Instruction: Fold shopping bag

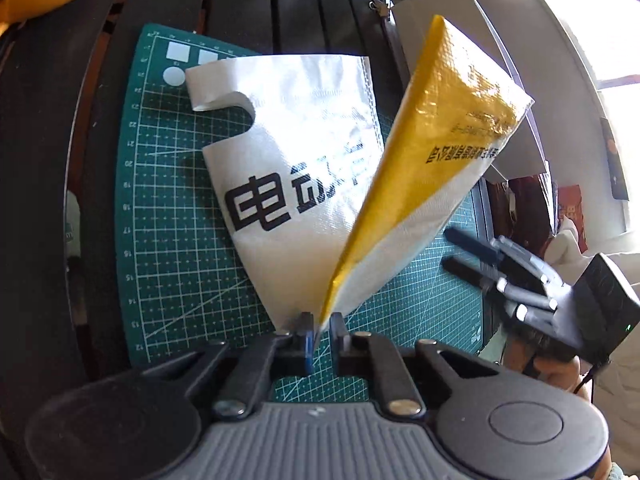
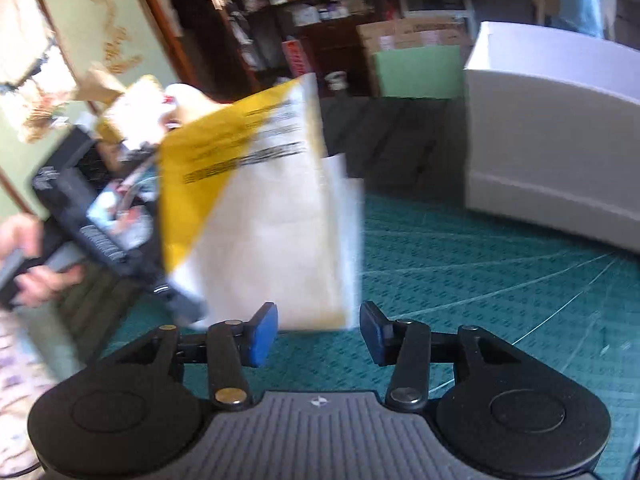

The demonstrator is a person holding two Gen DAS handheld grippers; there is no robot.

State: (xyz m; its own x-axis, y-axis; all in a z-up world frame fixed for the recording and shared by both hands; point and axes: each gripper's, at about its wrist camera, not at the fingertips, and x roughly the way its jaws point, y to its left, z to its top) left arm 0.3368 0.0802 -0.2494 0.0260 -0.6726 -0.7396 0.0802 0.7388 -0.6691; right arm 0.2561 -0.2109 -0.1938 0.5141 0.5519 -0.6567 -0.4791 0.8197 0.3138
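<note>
Two matching handheld units in black plastic: left gripper (image 1: pixel 320 330) and right gripper (image 2: pixel 318 334), each with grey ribbed housing, round black side discs, brass-toned and silver pivot screws, blue pads (image 2: pixel 262 334). Small white cross-in-circle mark at centre of each ribbed top. Bare skin on left hand (image 2: pixel 30 268), apparently gripping a black handle, blurred.
</note>
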